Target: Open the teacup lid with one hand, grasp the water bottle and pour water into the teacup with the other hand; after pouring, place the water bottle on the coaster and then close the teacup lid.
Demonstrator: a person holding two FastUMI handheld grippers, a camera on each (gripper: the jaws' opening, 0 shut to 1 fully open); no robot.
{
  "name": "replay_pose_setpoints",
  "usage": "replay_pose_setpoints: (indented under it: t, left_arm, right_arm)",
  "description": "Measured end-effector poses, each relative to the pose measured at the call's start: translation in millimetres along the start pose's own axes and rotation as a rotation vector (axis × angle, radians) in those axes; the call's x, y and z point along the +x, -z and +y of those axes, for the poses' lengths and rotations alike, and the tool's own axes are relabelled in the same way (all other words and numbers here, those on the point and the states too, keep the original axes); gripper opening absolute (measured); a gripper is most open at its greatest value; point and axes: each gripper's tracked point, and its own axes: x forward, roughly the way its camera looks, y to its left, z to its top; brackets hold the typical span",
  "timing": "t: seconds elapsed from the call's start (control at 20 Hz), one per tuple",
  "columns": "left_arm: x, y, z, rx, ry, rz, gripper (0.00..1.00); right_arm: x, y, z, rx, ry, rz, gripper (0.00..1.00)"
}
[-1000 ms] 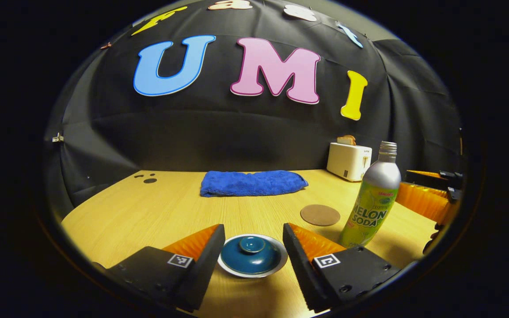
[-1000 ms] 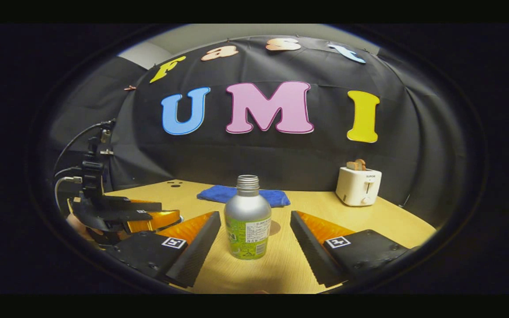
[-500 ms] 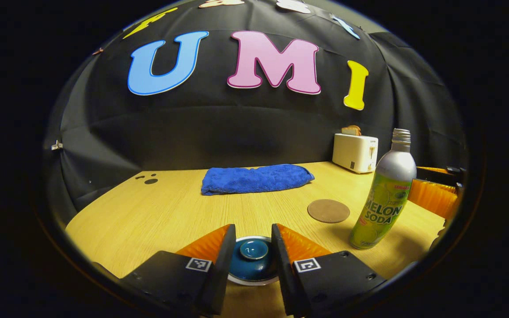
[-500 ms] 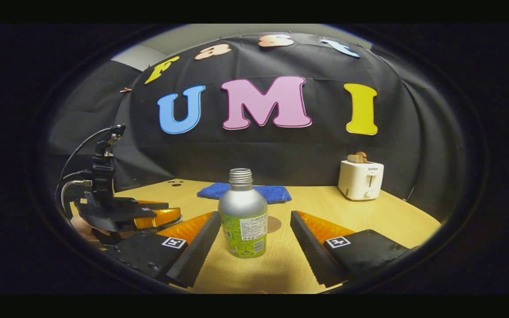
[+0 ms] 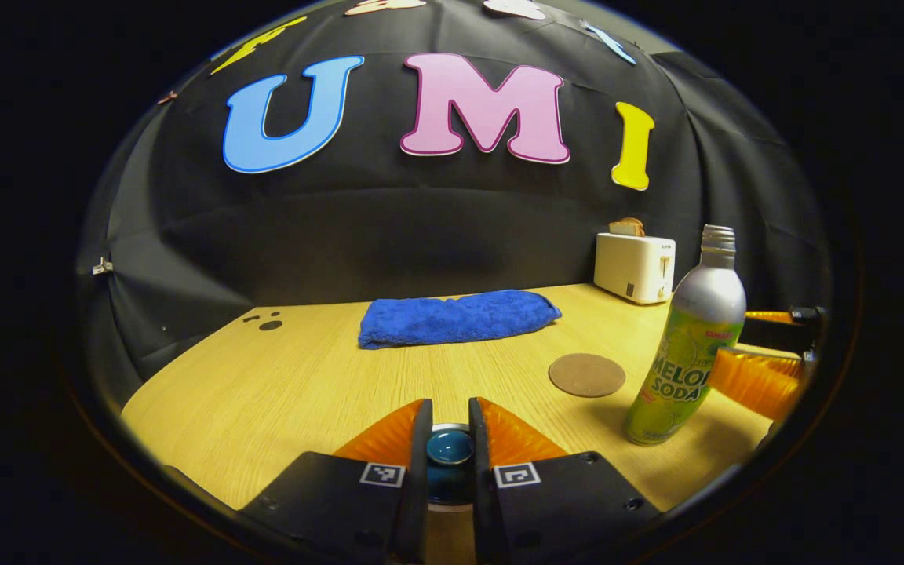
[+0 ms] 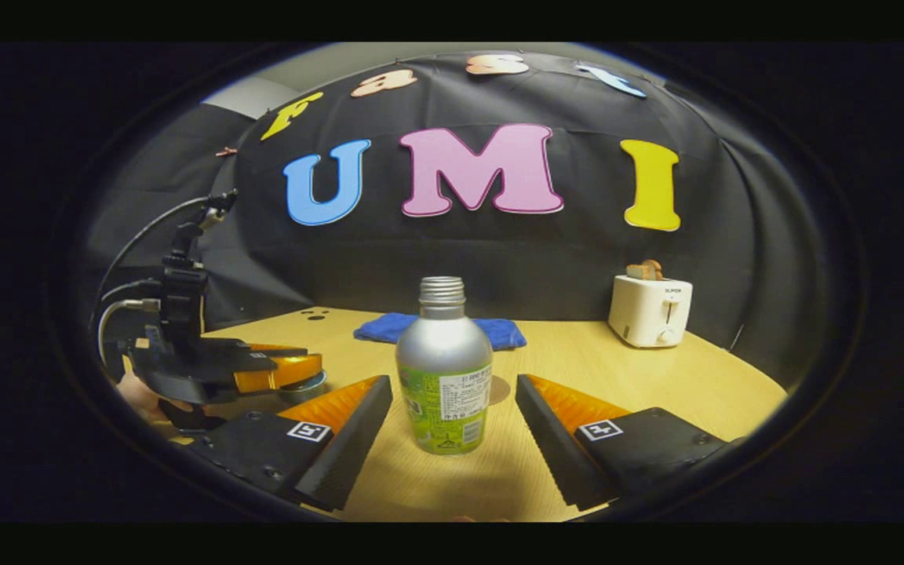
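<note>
Pinching the teacup lid's knob [image 5: 450, 447] from both sides, the left gripper [image 5: 450, 449] sits directly over the teacup, so lifting goes straight up. The upright soda bottle [image 6: 443, 369] stands ahead between the right gripper's [image 6: 452, 428] spread fingers, untouched, the coaster [image 5: 586, 374] just beside it.

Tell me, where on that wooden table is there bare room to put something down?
The widest bare stretch of the light wooden table lies left of the folded blue towel. A smaller gap lies between the white toaster and the silver-and-green soda bottle. It is crowded by the round brown coaster.
</note>
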Motion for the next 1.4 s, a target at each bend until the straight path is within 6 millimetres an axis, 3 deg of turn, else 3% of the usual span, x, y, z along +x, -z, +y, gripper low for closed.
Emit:
replay_pose_setpoints:
  t: [0.05, 0.25, 0.55, 1.05, 1.15, 1.4]
  left_arm:
    - [-0.5, -3.4, -0.8, -0.005, 0.004, -0.012, 0.30]
    - [-8.1, -19.8, 2.5, -0.016, -0.005, -0.058, 0.27]
    - [-32.4, -37.5, 27.5, -0.034, -0.045, -0.115, 0.27]
    - [-50.2, -32.0, 53.5, -0.068, -0.066, -0.128, 0.27]
    - [-53.1, -30.6, 59.3, -0.074, -0.067, -0.130, 0.27]
    - [-62.6, -29.9, 72.0, -0.082, -0.074, -0.142, 0.27]
  right_arm:
    - [1.3, 1.4, 0.3, -0.001, 0.002, 0.002, 0.98]
    - [7.4, 3.2, 0.3, -0.001, 0.012, -0.001, 0.98]
    - [26.1, 6.0, 4.3, 0.042, 0.018, 0.001, 0.98]
    - [66.1, 0.7, -0.2, 0.045, 0.101, 0.015, 0.98]
    - [69.4, 0.4, -1.7, 0.040, 0.112, 0.013, 0.85]
    - [76.6, -1.2, 5.8, -0.005, 0.089, 0.042, 0.82]
